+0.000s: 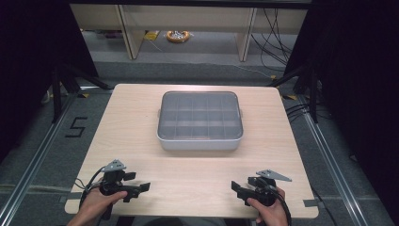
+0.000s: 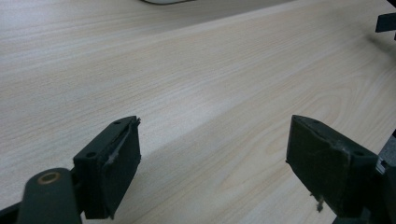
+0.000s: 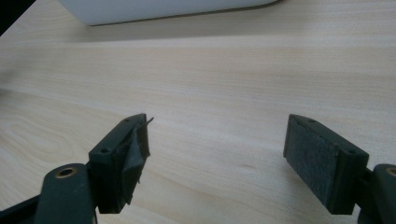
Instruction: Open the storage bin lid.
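A grey plastic compartment box [image 1: 200, 120] with a clear closed lid sits in the middle of the wooden table [image 1: 131, 141]. Its many small compartments look empty through the lid. My left gripper [image 1: 140, 189] rests near the front left edge, pointing right, open, with nothing between its jaws [image 2: 212, 154]. My right gripper [image 1: 239, 189] lies near the front right edge, pointing left, open and empty too [image 3: 217, 149]. Both stay well short of the box; only its white edge [image 3: 154, 9] shows in the right gripper view.
The table stands on a grey floor with a taped "5" mark [image 1: 76, 127] at the left. Wooden furniture legs [image 1: 129, 33] and cables [image 1: 277, 42] lie beyond the far edge. Black tripod legs [image 1: 61, 84] stand at both sides.
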Available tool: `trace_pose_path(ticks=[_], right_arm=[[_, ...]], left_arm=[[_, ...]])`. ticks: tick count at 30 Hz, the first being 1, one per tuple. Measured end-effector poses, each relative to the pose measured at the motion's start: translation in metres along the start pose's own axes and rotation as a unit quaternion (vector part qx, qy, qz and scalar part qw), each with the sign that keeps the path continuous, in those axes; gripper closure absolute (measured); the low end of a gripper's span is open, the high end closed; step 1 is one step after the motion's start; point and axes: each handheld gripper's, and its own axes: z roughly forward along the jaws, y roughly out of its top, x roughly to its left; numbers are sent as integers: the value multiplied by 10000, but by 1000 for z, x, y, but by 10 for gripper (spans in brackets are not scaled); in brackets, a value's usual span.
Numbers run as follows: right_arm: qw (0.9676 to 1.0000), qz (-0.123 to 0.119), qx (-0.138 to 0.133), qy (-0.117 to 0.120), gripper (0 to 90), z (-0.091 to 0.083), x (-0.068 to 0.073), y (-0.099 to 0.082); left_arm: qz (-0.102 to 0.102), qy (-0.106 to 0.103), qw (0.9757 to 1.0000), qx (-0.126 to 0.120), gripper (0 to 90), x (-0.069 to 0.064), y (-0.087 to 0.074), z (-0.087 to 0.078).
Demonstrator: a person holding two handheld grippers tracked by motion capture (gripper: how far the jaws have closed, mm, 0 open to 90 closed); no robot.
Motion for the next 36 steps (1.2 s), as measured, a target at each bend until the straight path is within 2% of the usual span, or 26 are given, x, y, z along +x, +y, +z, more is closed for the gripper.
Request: trace_pose_path(ticks=[4,7,8,9,15,19,24,28,30,33,34,36], right_arm=[[10000,-35,77,-47,232,-1,0,0],[10000,-7,-12,41,229,0,0,0],[10000,-17,42,-21,228,-2,0,1],[10000,-19,-44,48,226,0,0,1],[9999,-71,-117,46,203,-1,0,2],[9999,-105,-118,-50,183,-3,0,3],[9996,-90,-256,1,165,-1,-1,3],[9994,-117,-316,-54,163,-2,-3,3],[9995,-92,-312,-8,164,-3,-3,4],[9994,-75,-344,-36,166,-2,-4,5],[9995,148,-277,-38,167,-3,-1,5],[9994,144,-304,-48,170,-3,-1,5]], left_arm=[[-41,-21,10000,-32,156,1,1,-1],[-60,2,9999,-83,156,1,0,0],[-80,-2,9999,-85,156,1,0,0],[-76,-18,10000,-48,156,2,1,-1],[-112,-11,9999,-78,153,2,1,-1],[-125,-28,9999,-79,151,3,1,0],[-152,9,9998,-133,151,4,1,0],[-172,-24,9998,-130,151,5,1,-1],[-181,31,9997,-184,151,5,1,0],[-156,8,9998,-131,151,6,2,-1],[-139,13,9998,-122,151,6,2,-1],[-168,31,9997,-159,151,6,2,-1]])
